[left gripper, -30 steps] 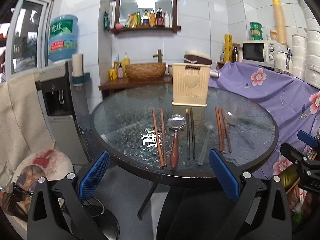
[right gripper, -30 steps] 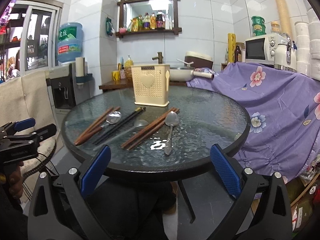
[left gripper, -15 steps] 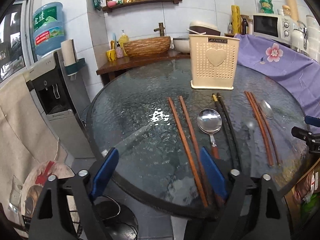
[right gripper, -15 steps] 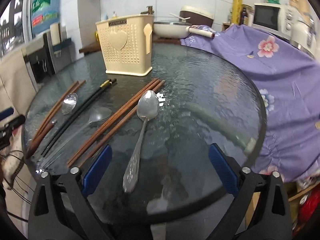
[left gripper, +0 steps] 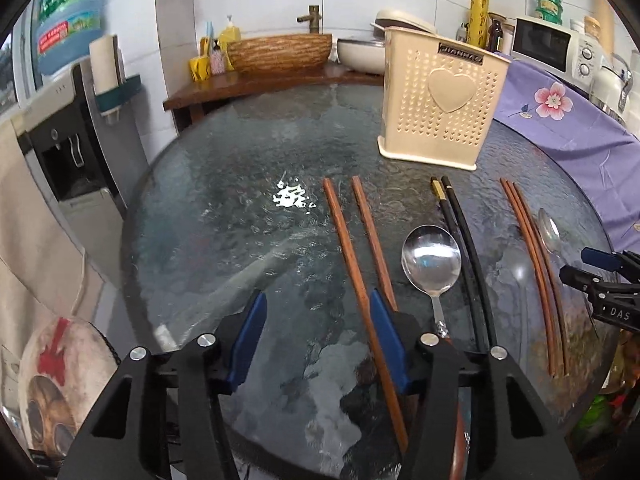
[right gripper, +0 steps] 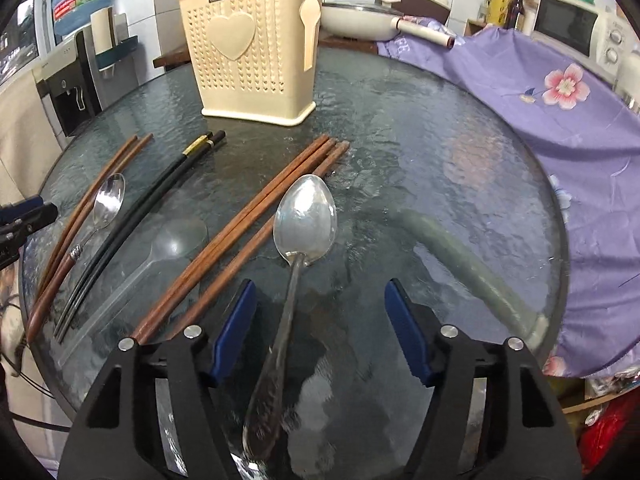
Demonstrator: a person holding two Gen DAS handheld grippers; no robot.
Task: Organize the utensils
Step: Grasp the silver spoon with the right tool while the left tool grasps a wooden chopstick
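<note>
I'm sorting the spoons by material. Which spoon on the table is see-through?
The clear plastic spoon, between the black chopsticks and a brown pair. The other two spoons are shiny metal.

Both grippers angled downward, fingers closing.
Left gripper (left gripper: 316,336) and right gripper (right gripper: 322,326) gripped nothing; blue pads stood apart.

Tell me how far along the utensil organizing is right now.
Nothing looks done: no utensil handles show above the cream perforated plastic holder. In hand: nothing yet. The right tool is closing around the all-metal spoon, and the left tool is closing with a brown wooden chopstick between its pads. Everything on the round glass table remains to sort.
</note>
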